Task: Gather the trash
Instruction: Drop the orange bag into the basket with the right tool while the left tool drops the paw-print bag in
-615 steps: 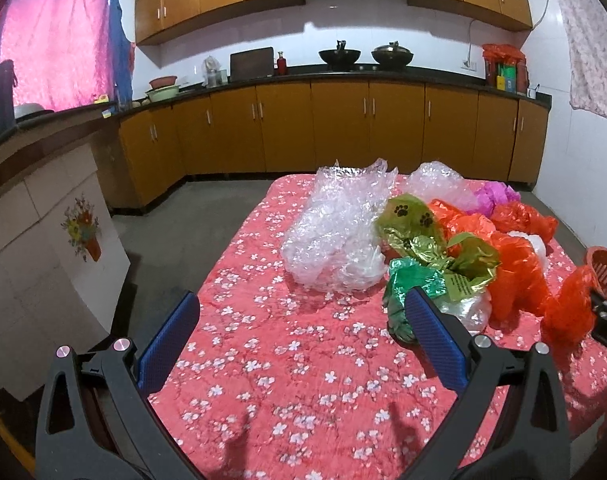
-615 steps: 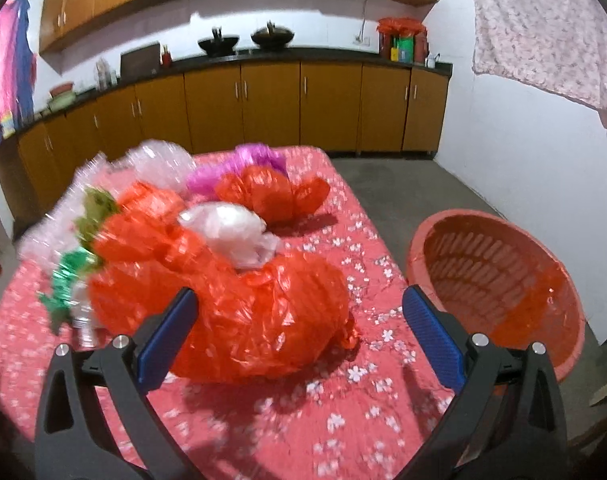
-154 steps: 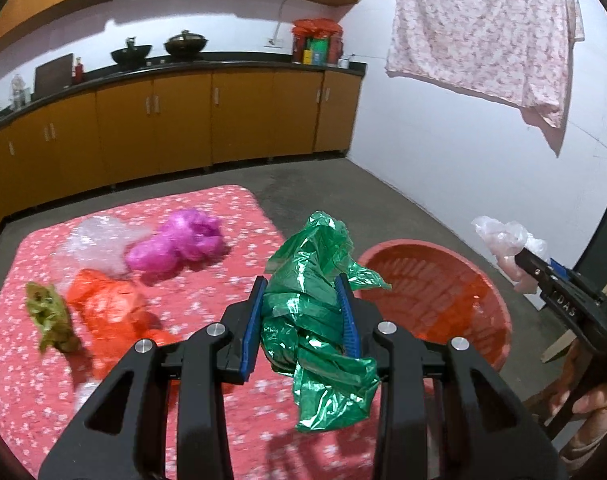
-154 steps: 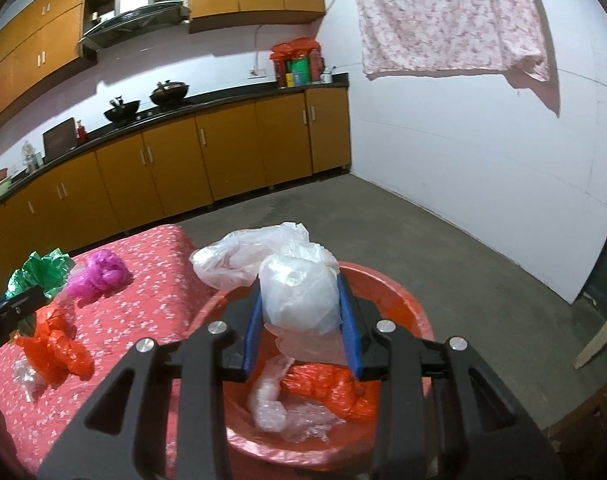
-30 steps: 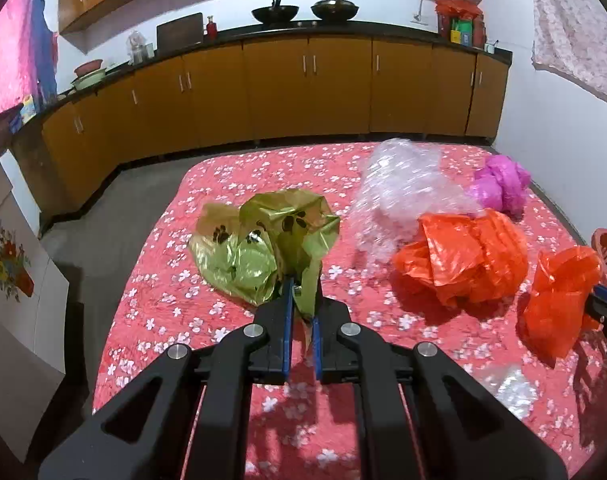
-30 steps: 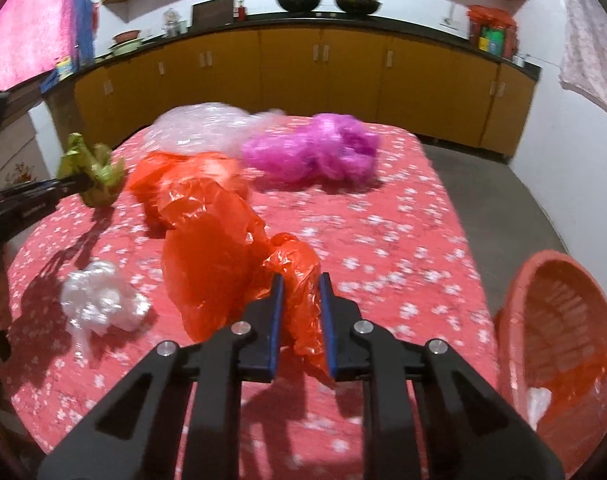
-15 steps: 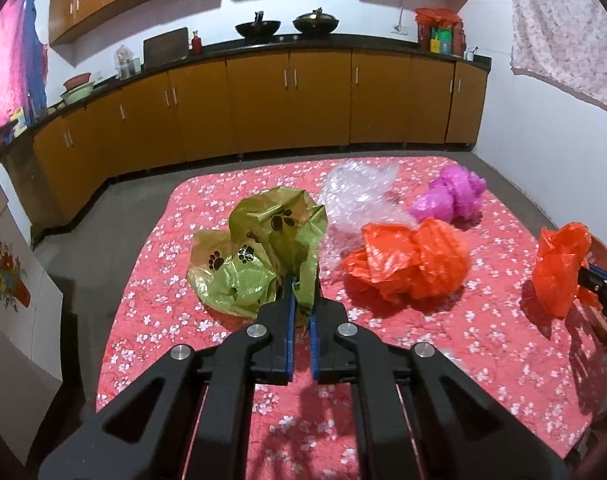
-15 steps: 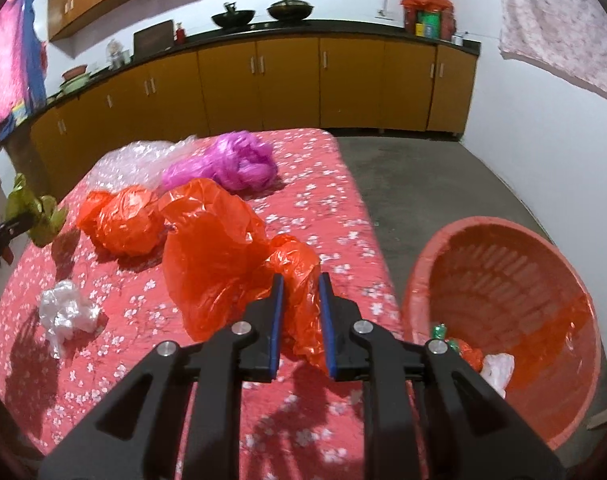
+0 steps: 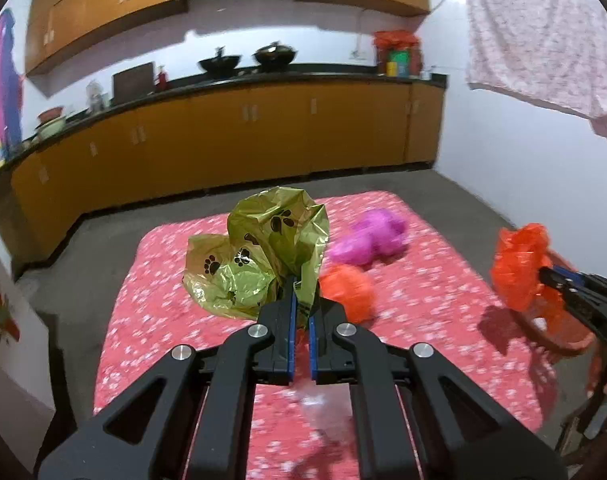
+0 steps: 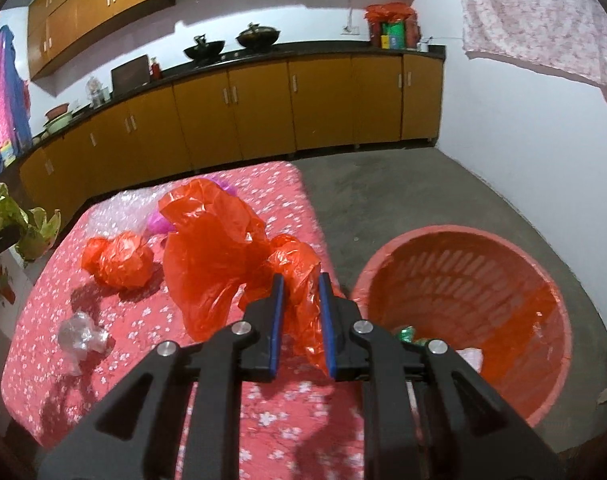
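Observation:
My left gripper (image 9: pixel 301 300) is shut on an olive-green plastic bag with paw prints (image 9: pixel 259 256) and holds it up above the red flowered table (image 9: pixel 423 304). My right gripper (image 10: pixel 301 280) is shut on a large orange plastic bag (image 10: pixel 219 248), held at the table's right edge beside the orange basket (image 10: pixel 483 276). The basket stands on the floor and holds several pieces of trash. In the left wrist view the right gripper (image 9: pixel 543 274) shows at the far right with its orange bag (image 9: pixel 519 264).
On the table lie a crumpled orange bag (image 10: pixel 119 260), a magenta bag (image 9: pixel 371 240), clear bubble wrap (image 10: pixel 127 212) and a small clear plastic wad (image 10: pixel 79 336). Kitchen cabinets (image 10: pixel 263 112) run along the back. A cloth (image 10: pixel 543 16) hangs on the right wall.
Both grippers have swung to the right toward the basket, each carrying its bag. The green bag now hangs higher over the table.

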`<state>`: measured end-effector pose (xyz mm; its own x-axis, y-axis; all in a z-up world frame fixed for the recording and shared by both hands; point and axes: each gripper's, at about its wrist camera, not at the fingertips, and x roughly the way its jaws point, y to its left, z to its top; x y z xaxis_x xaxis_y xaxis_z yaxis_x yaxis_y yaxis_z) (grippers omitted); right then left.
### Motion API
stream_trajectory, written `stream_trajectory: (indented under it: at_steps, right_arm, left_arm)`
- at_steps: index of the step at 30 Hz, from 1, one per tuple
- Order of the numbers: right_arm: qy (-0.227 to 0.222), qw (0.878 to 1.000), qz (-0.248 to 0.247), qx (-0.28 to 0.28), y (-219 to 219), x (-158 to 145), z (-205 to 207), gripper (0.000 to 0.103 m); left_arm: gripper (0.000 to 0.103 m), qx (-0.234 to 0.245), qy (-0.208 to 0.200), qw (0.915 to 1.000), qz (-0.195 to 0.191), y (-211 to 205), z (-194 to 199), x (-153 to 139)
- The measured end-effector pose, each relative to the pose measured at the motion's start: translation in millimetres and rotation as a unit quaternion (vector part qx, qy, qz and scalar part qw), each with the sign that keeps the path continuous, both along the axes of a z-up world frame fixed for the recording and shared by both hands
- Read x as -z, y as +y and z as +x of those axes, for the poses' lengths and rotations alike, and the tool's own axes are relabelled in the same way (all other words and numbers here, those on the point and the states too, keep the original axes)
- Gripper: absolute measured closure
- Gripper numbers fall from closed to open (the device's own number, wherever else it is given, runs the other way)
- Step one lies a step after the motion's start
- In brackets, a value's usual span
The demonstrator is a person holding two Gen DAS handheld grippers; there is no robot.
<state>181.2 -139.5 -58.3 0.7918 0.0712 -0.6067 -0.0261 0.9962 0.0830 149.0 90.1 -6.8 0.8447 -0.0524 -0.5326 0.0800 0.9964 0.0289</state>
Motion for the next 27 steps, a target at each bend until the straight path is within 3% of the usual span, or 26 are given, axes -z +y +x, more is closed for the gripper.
stream_trajectory:
  at_steps: [8,16,27]
  right_arm:
    - [-0.019,0.998,-0.007,0.058,-46.5,-15.6,-16.8,0.085]
    - [-0.026,0.991,-0.010,0.135,-112.9,-25.7,-34.5,0.085]
    - [-0.025,0.979,-0.009,0.204,-181.8,-23.7,-56.8,0.085]
  left_arm:
    - [0.098,0.080,-0.019,0.9966,-0.008,-70.0,-7.9,-20.8]
    - [0.098,0.177,-0.021,0.9834,-0.034,-147.5,-12.3,-24.0]
    - [0.098,0.255,-0.002,0.9657,-0.049,-220.7,-5.5,-11.3]
